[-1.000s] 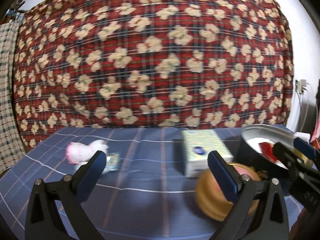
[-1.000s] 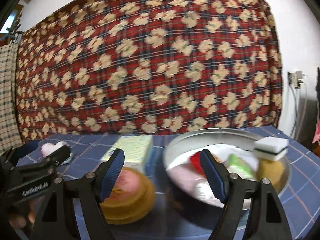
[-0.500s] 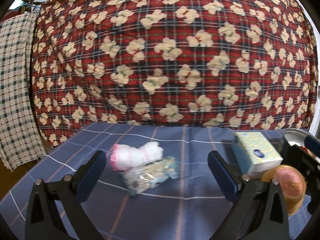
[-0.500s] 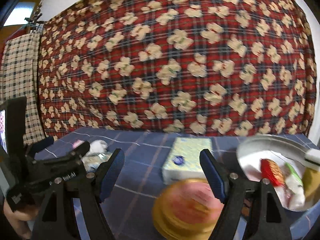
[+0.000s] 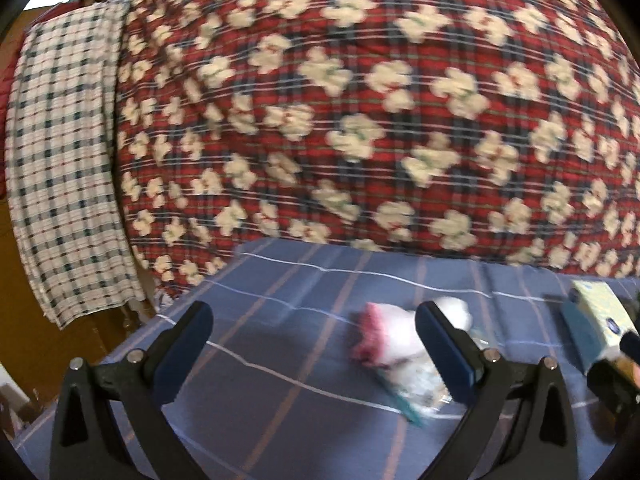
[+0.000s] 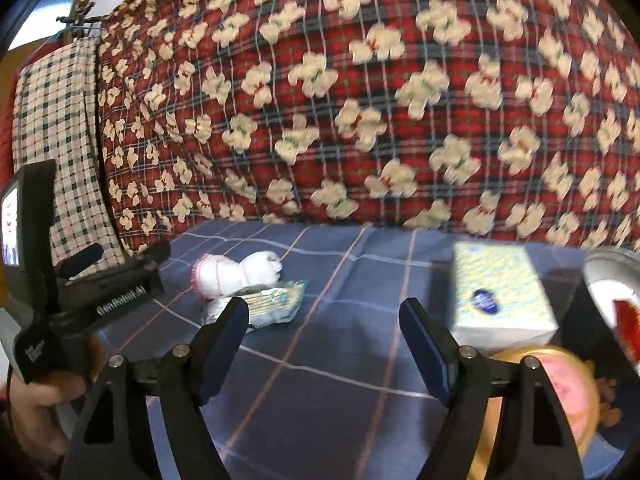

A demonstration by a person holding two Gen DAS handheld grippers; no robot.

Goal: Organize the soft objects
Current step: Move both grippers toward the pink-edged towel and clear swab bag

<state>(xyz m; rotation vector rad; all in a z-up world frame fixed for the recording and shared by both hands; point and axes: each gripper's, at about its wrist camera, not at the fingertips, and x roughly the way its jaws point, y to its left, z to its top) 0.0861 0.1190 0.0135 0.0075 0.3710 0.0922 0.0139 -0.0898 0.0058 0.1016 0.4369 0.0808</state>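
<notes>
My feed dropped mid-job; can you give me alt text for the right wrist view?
The open, empty right gripper points over a blue checked tablecloth toward a white-and-pink rolled sock resting against a clear packet. A tissue box lies to the right; the left gripper enters at left.

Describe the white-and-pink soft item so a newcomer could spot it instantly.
On the blue checked tablecloth, in front of the red floral blanket, look left of the tissue box. The white roll with a pink frilly end lies against a clear plastic packet; nothing else there is white and plush.
</notes>
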